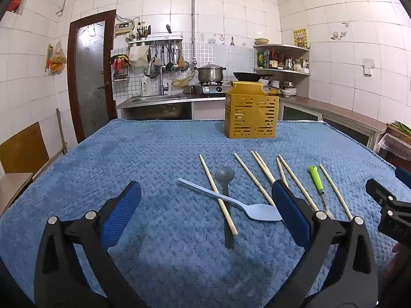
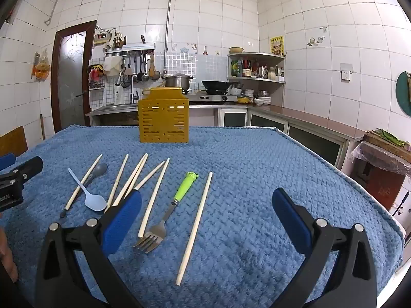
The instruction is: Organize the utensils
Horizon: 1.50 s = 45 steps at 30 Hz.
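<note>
A: Both tongs are spread wide and empty, the left tongs (image 1: 205, 208) above the light blue spoon (image 1: 259, 211), the right tongs (image 2: 206, 214) above the fork (image 2: 151, 236).

B: Then pinch one handle mid-length and drop it upright into the yellow utensil holder (image 2: 164, 118), at the far side of the blue-towelled counter (image 2: 257, 179).

A: The chopsticks (image 2: 195, 225) lie loose between; take them singly.

Left wrist view low over the near table (image 1: 77, 169) edge, facing the far kitchen wall, right wrist view just beside it to the right, same heading, both close above the chopsticks (image 2: 196, 220), sharing the yellow holder (image 1: 251, 114), forks and spoons.
</note>
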{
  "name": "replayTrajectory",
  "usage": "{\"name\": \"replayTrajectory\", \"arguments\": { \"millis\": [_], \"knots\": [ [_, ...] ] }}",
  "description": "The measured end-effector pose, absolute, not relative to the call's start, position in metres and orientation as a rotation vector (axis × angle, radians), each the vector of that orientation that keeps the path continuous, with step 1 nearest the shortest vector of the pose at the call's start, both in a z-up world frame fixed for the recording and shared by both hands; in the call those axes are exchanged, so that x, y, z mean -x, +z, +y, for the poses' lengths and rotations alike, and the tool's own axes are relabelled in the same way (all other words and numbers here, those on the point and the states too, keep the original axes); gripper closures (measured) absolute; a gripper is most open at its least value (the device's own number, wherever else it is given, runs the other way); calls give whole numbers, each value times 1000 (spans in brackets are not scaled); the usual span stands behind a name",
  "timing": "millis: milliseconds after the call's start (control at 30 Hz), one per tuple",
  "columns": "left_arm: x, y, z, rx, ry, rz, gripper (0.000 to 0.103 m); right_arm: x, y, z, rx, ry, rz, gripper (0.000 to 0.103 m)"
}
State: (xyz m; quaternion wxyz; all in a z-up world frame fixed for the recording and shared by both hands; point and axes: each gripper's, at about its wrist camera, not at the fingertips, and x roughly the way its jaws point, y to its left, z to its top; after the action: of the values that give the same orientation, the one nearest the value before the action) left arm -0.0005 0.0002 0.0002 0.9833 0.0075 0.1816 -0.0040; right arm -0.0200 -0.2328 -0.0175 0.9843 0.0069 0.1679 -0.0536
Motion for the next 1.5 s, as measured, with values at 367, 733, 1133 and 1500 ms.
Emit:
{"name": "replayTrajectory", "arguments": {
  "millis": [367, 733, 1133, 1500],
  "knots": [
    [-2, 0, -1, -18, -11, 377, 5, 21, -17, -233, -18, -108, 344, 4],
    [-6, -3, 0, -18, -15, 388, 5, 20, -17, -233, -19, -109, 345, 4],
    [-6, -5, 0, -20, -17, 388, 5, 20, -18, -233, -18, -109, 343, 4],
    [-7, -6, -1, -21, -19, 391, 5, 19, -21, -234, -15, -110, 347, 4]
  ]
}}
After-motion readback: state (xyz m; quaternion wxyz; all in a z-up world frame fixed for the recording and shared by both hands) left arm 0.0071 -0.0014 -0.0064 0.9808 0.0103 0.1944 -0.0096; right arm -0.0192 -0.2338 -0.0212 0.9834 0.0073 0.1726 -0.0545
